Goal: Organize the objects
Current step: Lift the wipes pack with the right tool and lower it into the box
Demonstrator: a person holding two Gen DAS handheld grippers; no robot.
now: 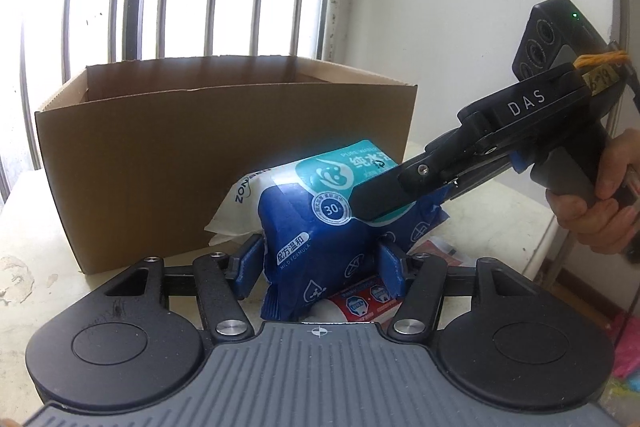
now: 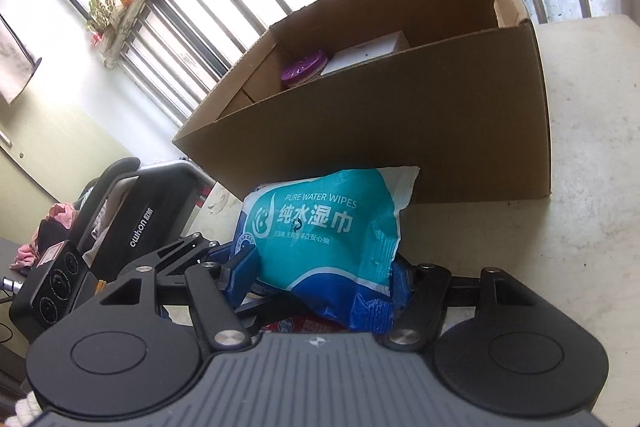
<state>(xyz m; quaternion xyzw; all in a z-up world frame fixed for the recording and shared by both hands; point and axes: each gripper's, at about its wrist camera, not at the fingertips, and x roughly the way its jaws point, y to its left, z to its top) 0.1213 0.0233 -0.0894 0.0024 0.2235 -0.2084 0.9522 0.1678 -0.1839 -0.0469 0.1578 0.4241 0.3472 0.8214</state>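
Both grippers are clamping the wipes pack just in front of the box: left gripper squeezing its lower end, right gripper pinching its side. Pack is touching the box's front wall.

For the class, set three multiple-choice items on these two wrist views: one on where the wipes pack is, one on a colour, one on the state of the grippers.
1. Where is the wipes pack?
A. inside the cardboard box
B. outside the cardboard box, in front of its near wall
C. on the windowsill

2. What colour is the round thing in the box?
A. purple
B. yellow
C. green

3. How do the grippers stand?
A. both open, away from the pack
B. only the left grips it
C. left gripper and right gripper both shut on the pack

Answers: 1 B, the pack sits against the box's outer wall. 2 A, the right wrist view shows it purple. 3 C, blue pads press the pack's sides in each view.
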